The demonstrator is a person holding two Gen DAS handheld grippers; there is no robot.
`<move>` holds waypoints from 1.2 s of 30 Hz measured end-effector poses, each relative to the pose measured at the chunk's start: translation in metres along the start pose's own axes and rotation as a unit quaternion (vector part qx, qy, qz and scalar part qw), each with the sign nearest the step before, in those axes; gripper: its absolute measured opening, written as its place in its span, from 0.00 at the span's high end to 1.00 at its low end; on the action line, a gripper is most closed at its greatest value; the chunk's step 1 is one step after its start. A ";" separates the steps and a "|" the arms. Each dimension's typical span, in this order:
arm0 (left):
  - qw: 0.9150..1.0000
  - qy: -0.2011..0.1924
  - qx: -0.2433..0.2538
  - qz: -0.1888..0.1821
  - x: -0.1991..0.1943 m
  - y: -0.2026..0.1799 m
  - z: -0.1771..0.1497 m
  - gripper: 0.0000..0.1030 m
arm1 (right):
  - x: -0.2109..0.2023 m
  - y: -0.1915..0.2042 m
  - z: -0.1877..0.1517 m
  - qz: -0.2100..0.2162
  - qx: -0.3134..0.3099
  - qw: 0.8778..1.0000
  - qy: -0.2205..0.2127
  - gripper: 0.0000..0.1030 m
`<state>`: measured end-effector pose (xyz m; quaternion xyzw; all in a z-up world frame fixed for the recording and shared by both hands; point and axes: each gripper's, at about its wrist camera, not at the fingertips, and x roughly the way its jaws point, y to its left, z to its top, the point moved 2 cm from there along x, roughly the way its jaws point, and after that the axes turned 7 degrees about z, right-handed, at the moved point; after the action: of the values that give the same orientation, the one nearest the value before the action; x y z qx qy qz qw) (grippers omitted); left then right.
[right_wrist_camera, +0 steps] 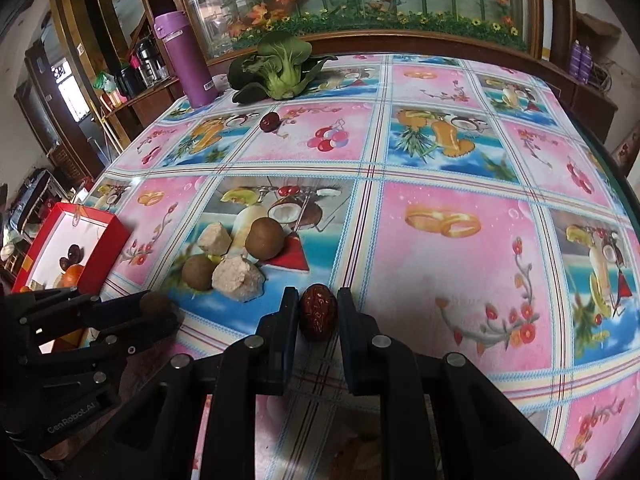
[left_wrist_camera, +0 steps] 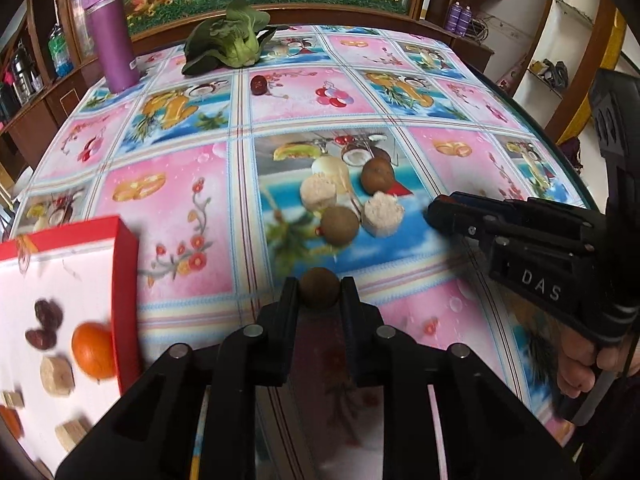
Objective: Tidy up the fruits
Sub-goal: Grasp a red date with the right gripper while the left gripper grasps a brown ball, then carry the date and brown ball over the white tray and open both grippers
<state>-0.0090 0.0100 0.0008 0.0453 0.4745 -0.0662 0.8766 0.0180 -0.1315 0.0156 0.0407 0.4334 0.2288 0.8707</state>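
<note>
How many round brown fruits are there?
3. One is in the left claw, brown fruit; two sit on the table: near one, far one. More may be hidden.

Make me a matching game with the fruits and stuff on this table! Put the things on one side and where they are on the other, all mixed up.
Things:
1. round brown fruit
2. wrinkly red date
3. orange fruit
4. purple bottle

Places:
A. inside the red box
B. between the left gripper's fingers
C. standing at the far side of the table, beside the leafy green vegetable
D. between the right gripper's fingers

Pairs: 1-B, 2-D, 3-A, 4-C
</note>
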 end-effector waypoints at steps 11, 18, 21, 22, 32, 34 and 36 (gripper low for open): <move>0.998 -0.049 -0.017 0.030 -0.053 0.010 -0.027 0.78 | -0.025 0.043 -0.020 0.031 -0.021 0.999 -0.030 0.83; 0.991 -0.100 -0.039 0.074 -0.096 0.038 -0.037 0.78 | -0.027 0.096 -0.022 0.068 -0.049 0.996 -0.033 0.83; 0.987 -0.119 -0.054 0.096 -0.112 0.055 -0.044 0.78 | -0.027 0.120 -0.022 0.079 -0.065 0.994 -0.032 0.83; 0.985 -0.123 -0.059 0.102 -0.117 0.062 -0.046 0.78 | -0.028 0.127 -0.022 0.082 -0.069 0.994 -0.032 0.83; 0.968 -0.151 -0.113 0.164 -0.149 0.121 -0.076 0.78 | -0.027 0.206 -0.017 0.113 -0.125 0.985 -0.037 0.83; 0.966 -0.150 -0.122 0.172 -0.150 0.131 -0.081 0.78 | -0.024 0.219 -0.018 0.119 -0.134 0.983 -0.032 0.83; 0.964 -0.148 -0.132 0.176 -0.149 0.141 -0.086 0.78 | -0.020 0.228 -0.020 0.120 -0.141 0.982 -0.028 0.83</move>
<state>-0.1386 0.1720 0.0811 0.0017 0.3286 0.1467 0.9330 -0.0908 0.0609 0.0797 -0.0241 0.3645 0.3893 0.8456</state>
